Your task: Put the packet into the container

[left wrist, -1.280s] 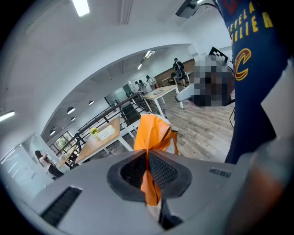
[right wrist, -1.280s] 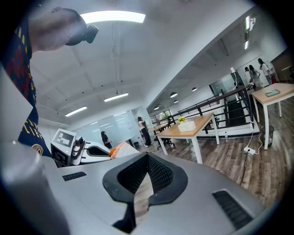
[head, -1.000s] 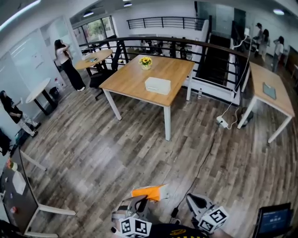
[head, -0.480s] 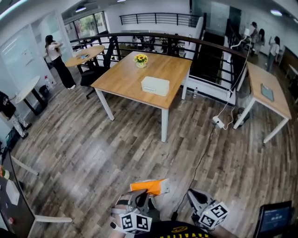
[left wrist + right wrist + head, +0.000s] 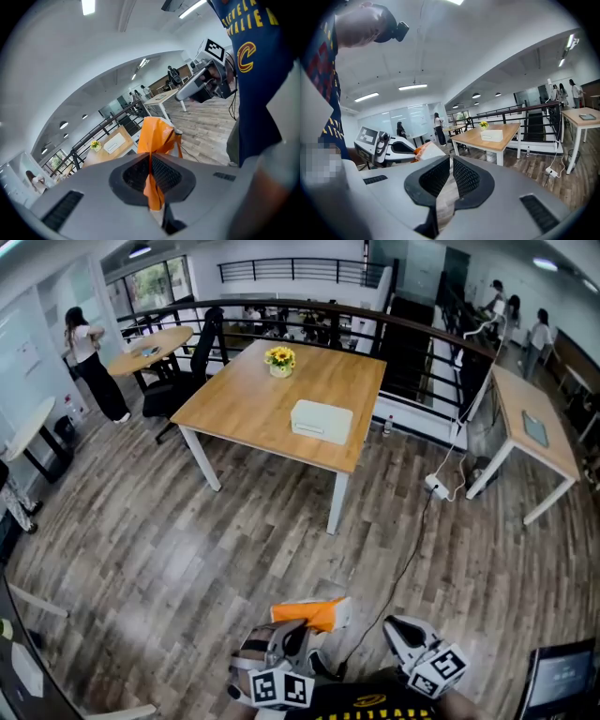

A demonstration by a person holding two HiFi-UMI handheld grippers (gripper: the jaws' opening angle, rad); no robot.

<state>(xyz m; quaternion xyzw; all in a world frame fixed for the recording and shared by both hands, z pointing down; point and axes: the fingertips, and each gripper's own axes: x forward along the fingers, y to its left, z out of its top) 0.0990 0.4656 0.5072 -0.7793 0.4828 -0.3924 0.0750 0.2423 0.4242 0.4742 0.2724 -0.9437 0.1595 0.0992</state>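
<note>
Packet, head view: the orange packet (image 5: 307,613) sits at the near edge of the picture, above the wooden floor (image 5: 169,559), pinched at its near end by the left gripper (image 5: 296,636).
Right gripper, head view: the right gripper (image 5: 401,629) is just right of the packet and apart from it.
Container, head view: the white container (image 5: 322,420) lies on the wooden table (image 5: 246,401), far from both grippers. A pot of yellow flowers (image 5: 279,358) stands farther back on the same table.
Jaws, left gripper view: pressed onto a fold of the packet, which rises crumpled beyond the tips.
Surroundings, left gripper view: the right gripper shows to the right. The table with the container lies far off, to the left of the packet.
Jaws, right gripper view: drawn together at the tips, with nothing between them.
Surroundings, right gripper view: the left gripper with the packet is near, on the left. The table and container are far, right of centre.
</note>
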